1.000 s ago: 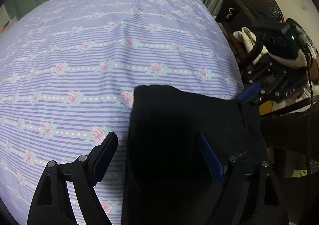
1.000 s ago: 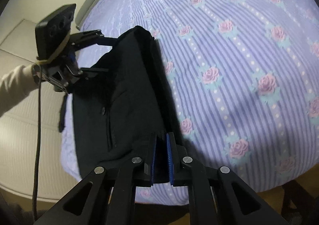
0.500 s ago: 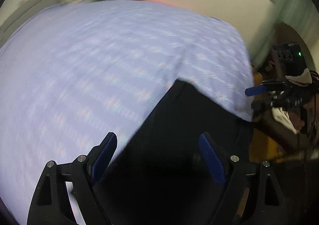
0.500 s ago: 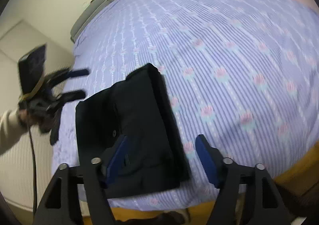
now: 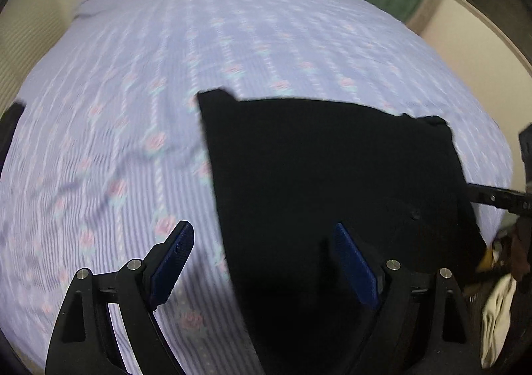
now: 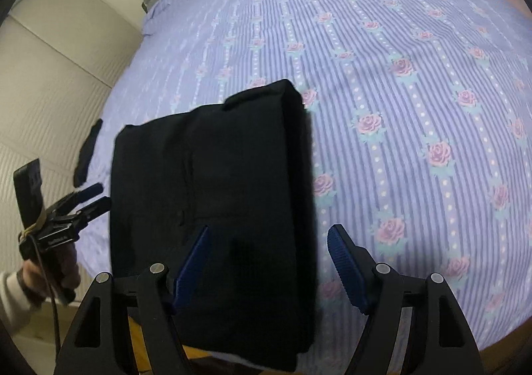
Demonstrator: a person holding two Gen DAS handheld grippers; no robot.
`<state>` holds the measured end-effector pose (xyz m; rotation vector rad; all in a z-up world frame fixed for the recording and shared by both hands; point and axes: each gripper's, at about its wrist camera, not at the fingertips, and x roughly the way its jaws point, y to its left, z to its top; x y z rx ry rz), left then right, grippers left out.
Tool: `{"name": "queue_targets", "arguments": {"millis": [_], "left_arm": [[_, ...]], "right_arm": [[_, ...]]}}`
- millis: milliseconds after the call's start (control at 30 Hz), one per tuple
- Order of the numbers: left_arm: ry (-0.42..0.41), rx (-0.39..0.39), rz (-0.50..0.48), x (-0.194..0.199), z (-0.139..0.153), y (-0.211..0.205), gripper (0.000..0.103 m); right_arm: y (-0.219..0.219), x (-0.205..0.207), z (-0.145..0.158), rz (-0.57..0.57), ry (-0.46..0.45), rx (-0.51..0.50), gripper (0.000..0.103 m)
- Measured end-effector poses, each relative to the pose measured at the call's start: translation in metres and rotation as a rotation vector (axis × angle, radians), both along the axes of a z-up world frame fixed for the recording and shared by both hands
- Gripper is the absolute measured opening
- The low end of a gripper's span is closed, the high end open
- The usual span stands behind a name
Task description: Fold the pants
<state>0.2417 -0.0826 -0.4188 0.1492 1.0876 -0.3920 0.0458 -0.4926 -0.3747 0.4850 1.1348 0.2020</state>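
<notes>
Now the folded black pants (image 6: 212, 195) are best left untouched, both the left gripper (image 5: 262, 262) and the right gripper (image 6: 267, 262) being held spread wide and empty above them, the right's jaws just opened.

Folded black pants (image 5: 332, 175) lie on the floral bedsheet (image 5: 133, 92) beneath the wide-open left hand-held gripper (image 5: 266, 262).

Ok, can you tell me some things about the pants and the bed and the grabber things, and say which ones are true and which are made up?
1. The black pants lie folded on the bed. True.
2. The bedsheet is plain white. False: it is purple striped with pink roses.
3. The right gripper is pinching the pants. False: its jaws have just been opening and stand apart over the pants.
4. The left gripper is open. True.
5. The pants hang from a hanger. False: they rest on the bed near its edge.
</notes>
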Motion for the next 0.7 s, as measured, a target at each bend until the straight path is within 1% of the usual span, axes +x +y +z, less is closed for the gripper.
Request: {"name": "queue_targets", "arguments": {"millis": [67,133,200,267,300,400,467,533,567,600,633,700], "left_arm": [[0.019,-0.008,0.022,-0.004,-0.011,0.003,0.086],[0.042,-0.019,0.018,-0.009,-0.019,0.002,0.086],[0.060,-0.020,0.013,-0.014,-0.029,0.002,0.087],[0.060,-0.007,0.026,-0.017,-0.034,0.005,0.091],[0.060,-0.003,0.031,-0.017,-0.034,0.007,0.095],[0.074,-0.018,0.035,-0.017,-0.039,0.006,0.095],[0.093,-0.036,0.029,-0.018,-0.043,0.007,0.096],[0.116,-0.049,0.023,-0.019,-0.049,0.006,0.100],[0.118,-0.044,0.025,-0.020,-0.052,0.005,0.101],[0.119,-0.042,0.025,-0.021,-0.054,0.004,0.103],[0.123,-0.049,0.025,-0.023,-0.057,0.004,0.103],[0.139,-0.077,0.033,-0.023,-0.062,0.002,0.103]], "right_arm": [[0.002,0.005,-0.004,0.014,0.008,-0.009,0.073],[0.002,0.005,-0.011,0.038,0.014,-0.014,0.073],[0.005,0.007,-0.017,0.065,0.020,0.007,0.073],[0.008,0.010,-0.022,0.092,0.023,0.021,0.073],[0.010,0.011,-0.025,0.108,0.027,0.022,0.073],[0.015,0.012,-0.032,0.156,0.044,0.037,0.073],[0.018,0.014,-0.037,0.178,0.049,0.061,0.073],[0.021,0.015,-0.042,0.200,0.054,0.097,0.073],[0.021,0.016,-0.046,0.207,0.056,0.115,0.073],[0.021,0.016,-0.049,0.210,0.057,0.133,0.075],[0.022,0.018,-0.050,0.212,0.057,0.151,0.079],[0.024,0.021,-0.054,0.227,0.052,0.177,0.081]]}}
